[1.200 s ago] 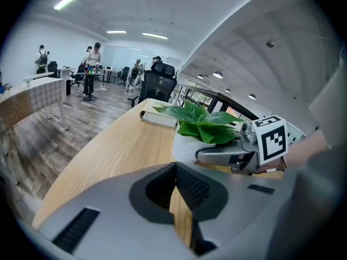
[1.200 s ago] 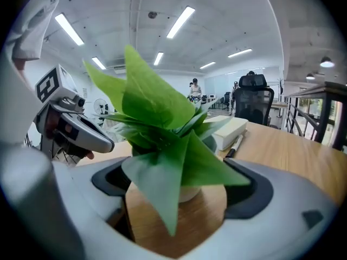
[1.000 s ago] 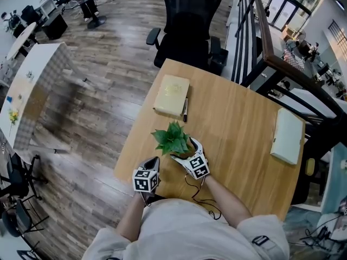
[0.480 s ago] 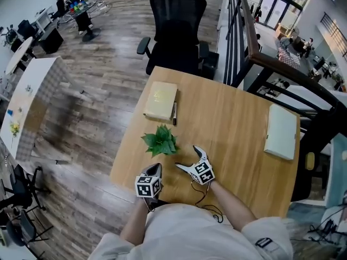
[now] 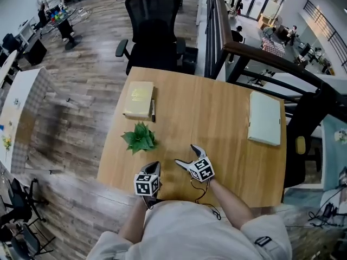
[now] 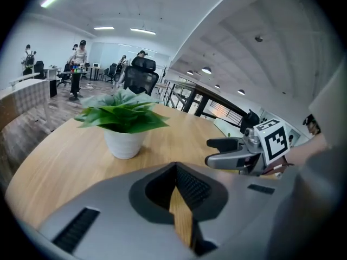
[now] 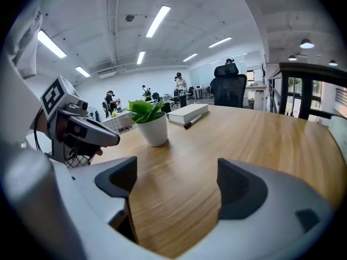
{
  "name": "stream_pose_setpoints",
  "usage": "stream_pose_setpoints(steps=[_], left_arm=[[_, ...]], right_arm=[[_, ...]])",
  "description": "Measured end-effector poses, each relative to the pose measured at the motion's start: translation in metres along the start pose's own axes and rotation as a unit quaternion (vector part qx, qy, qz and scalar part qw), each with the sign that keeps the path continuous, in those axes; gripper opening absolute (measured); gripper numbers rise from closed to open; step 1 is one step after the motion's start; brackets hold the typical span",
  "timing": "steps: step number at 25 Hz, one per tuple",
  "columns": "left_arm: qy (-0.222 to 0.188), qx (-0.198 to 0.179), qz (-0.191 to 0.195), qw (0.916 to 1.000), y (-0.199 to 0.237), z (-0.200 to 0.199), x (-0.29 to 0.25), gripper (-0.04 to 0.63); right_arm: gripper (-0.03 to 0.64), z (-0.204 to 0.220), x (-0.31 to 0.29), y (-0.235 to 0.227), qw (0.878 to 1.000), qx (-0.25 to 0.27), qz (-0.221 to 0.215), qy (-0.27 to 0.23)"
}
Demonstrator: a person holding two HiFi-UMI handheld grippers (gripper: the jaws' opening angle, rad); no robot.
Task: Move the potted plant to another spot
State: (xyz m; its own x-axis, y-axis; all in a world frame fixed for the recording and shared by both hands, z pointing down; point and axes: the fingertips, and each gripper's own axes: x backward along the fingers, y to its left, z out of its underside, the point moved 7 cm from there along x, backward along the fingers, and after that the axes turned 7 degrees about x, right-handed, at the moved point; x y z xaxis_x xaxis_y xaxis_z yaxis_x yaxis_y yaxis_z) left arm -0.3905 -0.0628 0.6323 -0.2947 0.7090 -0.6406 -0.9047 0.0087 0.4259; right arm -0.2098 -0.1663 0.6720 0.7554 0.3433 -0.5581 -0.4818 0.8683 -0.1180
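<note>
Small green leafy plant in a white round pot (image 5: 139,138) stands upright on the light wooden desk (image 5: 217,118), nothing touching it. It sits ahead and a bit left of the left hand-held gripper (image 5: 155,167), and further ahead-left of the right hand-held gripper (image 5: 185,155), clear of both.

Left hand-held gripper: jaws pressed together, nothing in them, only a sliver of desk showing through. Looks like it's just along for the ride, parked low by the near edge.

Right hand-held gripper: jaws spread wide, have just been closing slightly, only bare desk between them. That spread fits the pot's width, so my read is it's the working one and the pot is out of its grip.

Beyond the plant from both grippers: a cream closed book (image 5: 138,99) with a black pen (image 5: 153,110) beside it. The pot sits short of them, not crowding them.

Judgement: plant looks placed, and both grippers sit clear of the leaves, so nothing should tip it.
</note>
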Motion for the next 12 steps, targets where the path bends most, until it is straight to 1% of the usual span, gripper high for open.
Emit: stream_pose_setpoints(steps=[2,4,6,8,12], left_arm=[[0.003,-0.007,0.010,0.9999,-0.010,0.001,-0.006,0.012],[0.002,-0.015,0.022,0.9997,-0.022,-0.003,-0.014,0.012],[0.003,-0.024,0.035,0.9991,-0.035,-0.006,-0.021,0.012],[0.006,-0.037,0.047,0.9982,-0.047,-0.006,-0.025,0.012],[-0.001,-0.064,0.067,0.9957,-0.070,-0.014,-0.027,0.012]], right_arm=[[0.383,0.005,0.014,-0.004,1.000,-0.011,0.012,-0.001],[0.245,0.005,0.028,-0.010,1.000,-0.018,0.025,-0.006],[0.136,0.007,0.045,-0.016,0.998,-0.028,0.050,-0.012],[0.005,0.013,0.059,-0.019,0.996,-0.041,0.074,-0.014],[0.005,0.017,0.084,-0.022,0.994,-0.062,0.089,-0.015]])
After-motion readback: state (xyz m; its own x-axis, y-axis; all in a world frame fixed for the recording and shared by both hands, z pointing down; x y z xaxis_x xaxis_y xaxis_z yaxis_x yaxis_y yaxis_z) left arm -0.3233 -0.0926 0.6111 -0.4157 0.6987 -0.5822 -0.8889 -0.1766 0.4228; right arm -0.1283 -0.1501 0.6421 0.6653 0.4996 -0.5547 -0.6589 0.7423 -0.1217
